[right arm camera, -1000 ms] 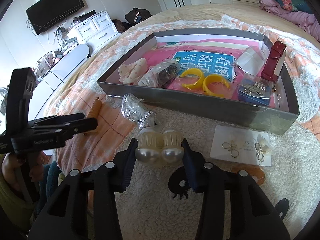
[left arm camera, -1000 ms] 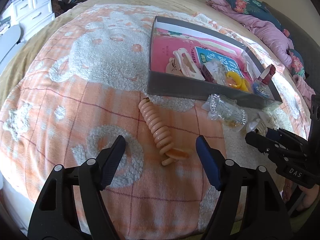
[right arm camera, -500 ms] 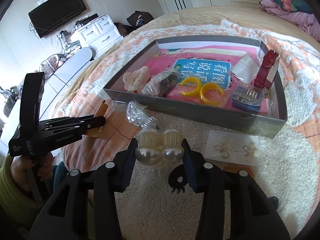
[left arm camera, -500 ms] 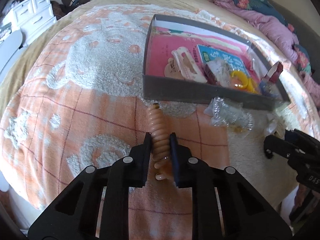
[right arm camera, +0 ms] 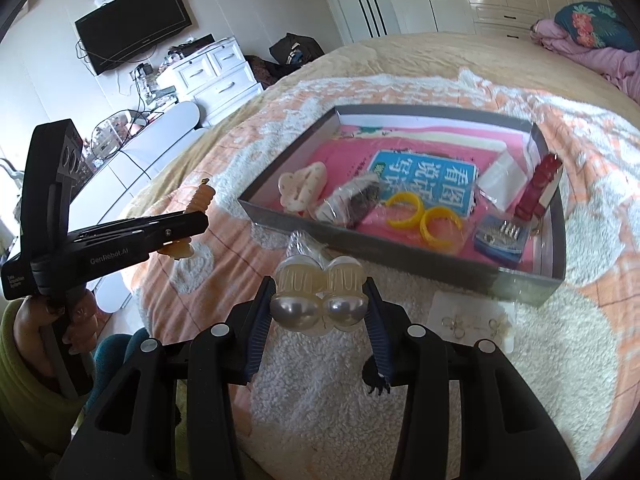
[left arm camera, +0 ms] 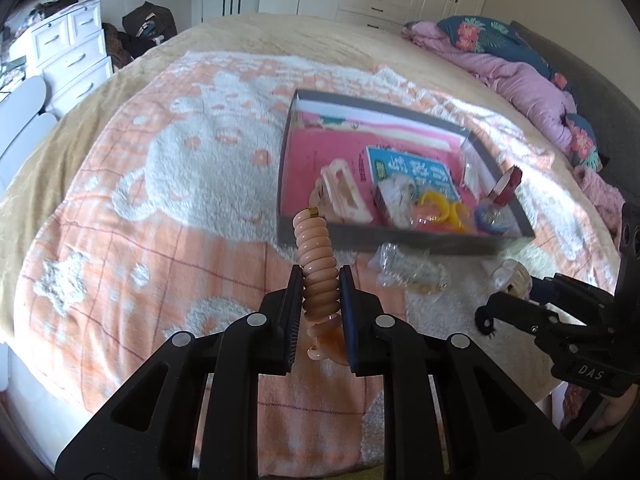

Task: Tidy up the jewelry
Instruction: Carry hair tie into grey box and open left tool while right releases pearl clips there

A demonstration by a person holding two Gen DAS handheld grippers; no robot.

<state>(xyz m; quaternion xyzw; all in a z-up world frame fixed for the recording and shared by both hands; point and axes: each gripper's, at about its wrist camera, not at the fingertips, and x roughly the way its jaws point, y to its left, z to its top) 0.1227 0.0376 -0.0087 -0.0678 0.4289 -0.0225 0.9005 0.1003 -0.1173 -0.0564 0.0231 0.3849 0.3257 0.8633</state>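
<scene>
Nearest the viewer, the left gripper (left arm camera: 320,312) is clamped on a peach spiral hair clip (left arm camera: 317,272), which stands up between its fingers, clear of the orange-and-white blanket (left arm camera: 160,216) on the bed. The right gripper (right arm camera: 318,320) pinches a pearl-topped hair claw (right arm camera: 320,292) in the same way, also short of the grey tray (right arm camera: 400,254). Just before the tray's near wall lie a clear plastic packet (left arm camera: 412,274) and a white earring card (right arm camera: 472,320). Inside the tray sit a cream claw clip (right arm camera: 302,188), yellow bangles (right arm camera: 424,216), a small blue box (right arm camera: 500,236) and a red watch strap (right arm camera: 540,184). The step in hand appears to be carrying both clips into the tray. To do it well, each gripper should probably lift over the near wall, aim for bare pink floor beside the cream claw clip, and let go low so that nothing bounces.
</scene>
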